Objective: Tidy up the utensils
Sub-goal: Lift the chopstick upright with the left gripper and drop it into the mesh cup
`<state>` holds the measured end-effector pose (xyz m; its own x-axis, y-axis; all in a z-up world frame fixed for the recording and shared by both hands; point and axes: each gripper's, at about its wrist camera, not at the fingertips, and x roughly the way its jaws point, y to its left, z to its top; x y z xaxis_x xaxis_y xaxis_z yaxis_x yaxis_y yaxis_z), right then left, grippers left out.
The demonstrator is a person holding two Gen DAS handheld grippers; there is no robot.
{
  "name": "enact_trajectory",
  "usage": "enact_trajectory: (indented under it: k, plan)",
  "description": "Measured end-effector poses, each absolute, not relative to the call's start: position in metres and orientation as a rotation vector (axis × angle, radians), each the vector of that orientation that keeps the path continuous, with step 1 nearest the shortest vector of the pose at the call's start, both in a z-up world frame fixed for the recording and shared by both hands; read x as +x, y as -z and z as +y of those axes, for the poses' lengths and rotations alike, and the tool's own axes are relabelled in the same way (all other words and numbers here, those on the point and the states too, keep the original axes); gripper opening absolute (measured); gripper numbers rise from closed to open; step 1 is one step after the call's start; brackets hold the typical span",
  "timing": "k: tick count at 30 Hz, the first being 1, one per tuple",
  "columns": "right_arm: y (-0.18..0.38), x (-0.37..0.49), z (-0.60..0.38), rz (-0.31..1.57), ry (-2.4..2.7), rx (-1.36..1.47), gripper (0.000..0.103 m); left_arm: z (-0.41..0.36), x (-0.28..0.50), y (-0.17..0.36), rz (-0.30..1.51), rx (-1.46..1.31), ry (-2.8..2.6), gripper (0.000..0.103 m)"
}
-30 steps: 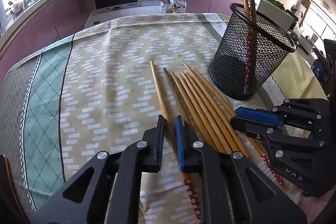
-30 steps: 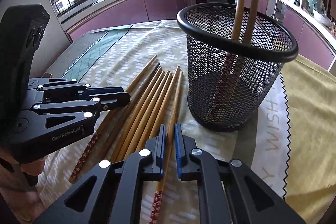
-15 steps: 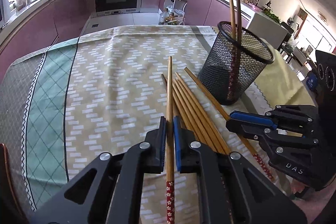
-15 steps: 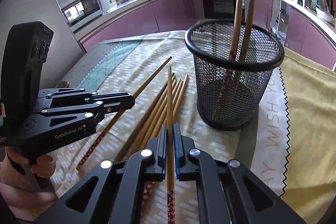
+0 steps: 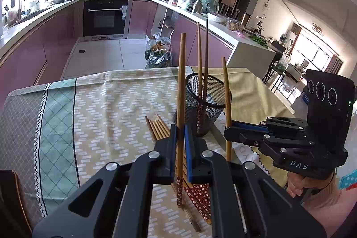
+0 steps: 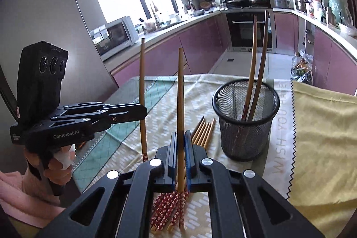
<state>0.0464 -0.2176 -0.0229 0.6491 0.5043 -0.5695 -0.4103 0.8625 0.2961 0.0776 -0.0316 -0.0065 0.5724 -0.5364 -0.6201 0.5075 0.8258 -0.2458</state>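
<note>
From the left wrist camera, the left tool [image 5: 180,133] — black hinged arms ending in blue-lined pads — is clamped on a long, round wooden chopstick [image 5: 181,90] that stands nearly upright, its plain tapered tip high and its red end with small white flowers hanging below the pads. Beyond it stands a round black wire-mesh cup [image 5: 206,104] on the bench, holding two slim chopsticks [image 5: 203,59] that lean against its rim. A row of loose bamboo chopsticks [image 5: 158,128] lies flat on the patterned beige-and-green woven tablecloth [image 5: 100,108], just beside the cup's base. To the right, the right tool [image 5: 229,128], matte black with "DAS" printed on it, pinches a second upright chopstick [image 5: 226,99] close to the cup's rim.

From the right wrist camera, the right tool [image 6: 181,144] is closed on its own smooth wooden chopstick [image 6: 180,93], held upright with the red floral end down among the red ends of the loose pile [image 6: 204,128]. The mesh cup [image 6: 245,117] sits ahead and right, its two chopsticks [image 6: 256,64] tilted together — one paler, one darker. A plain yellow cloth [image 6: 323,126] with a zigzag-cut edge overlaps the tablecloth [image 6: 160,104] on the right. At the left, the left tool [image 6: 142,113], marked "GenRobot.AI", grips its chopstick [image 6: 142,81] vertically above the bench.
</note>
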Motion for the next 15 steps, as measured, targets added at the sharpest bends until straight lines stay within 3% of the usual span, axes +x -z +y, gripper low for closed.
enact_trajectory:
  k: [15]
  plan:
    - [-0.038,0.046,-0.249,0.512,-0.486,0.155,0.005,-0.045,0.081,-0.061,0.593,-0.072,0.677,0.008]
